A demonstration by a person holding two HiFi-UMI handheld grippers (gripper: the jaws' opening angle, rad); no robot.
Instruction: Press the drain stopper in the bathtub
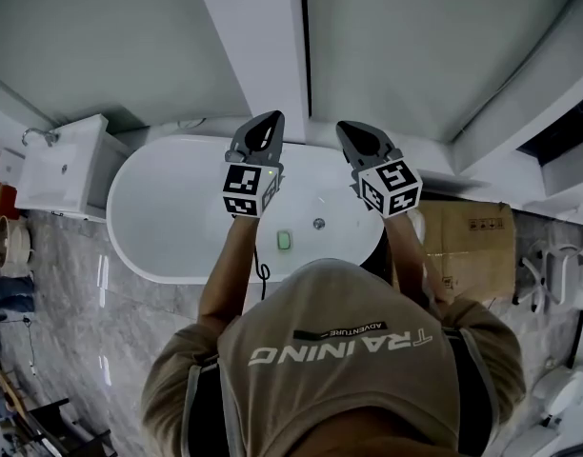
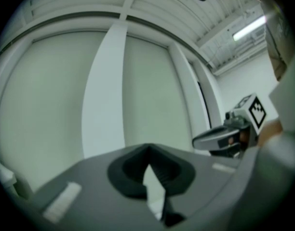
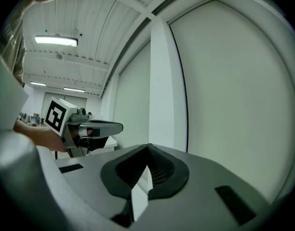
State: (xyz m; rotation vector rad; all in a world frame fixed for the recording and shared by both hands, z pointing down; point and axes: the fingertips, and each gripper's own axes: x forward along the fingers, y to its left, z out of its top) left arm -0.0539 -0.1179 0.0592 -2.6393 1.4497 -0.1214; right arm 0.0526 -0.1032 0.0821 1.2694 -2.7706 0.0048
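Note:
A white oval bathtub [image 1: 168,212] lies below me in the head view. Its round metal drain stopper [image 1: 318,224] sits in the tub floor near the right end, with a small green object [image 1: 285,240] just left of it. My left gripper [image 1: 271,120] and right gripper [image 1: 347,129] are held side by side high above the tub, pointing at the white wall. Both are shut with nothing between the jaws. The left gripper view shows its closed tips [image 2: 148,150] against wall panels; the right gripper view shows the same [image 3: 148,148]. Neither gripper view shows the stopper.
A white washbasin cabinet [image 1: 58,165] stands left of the tub. A cardboard box [image 1: 474,246] lies at the tub's right. A white wall pillar [image 1: 263,46] rises behind the tub. Grey marble floor [image 1: 91,312] runs along the tub's near side.

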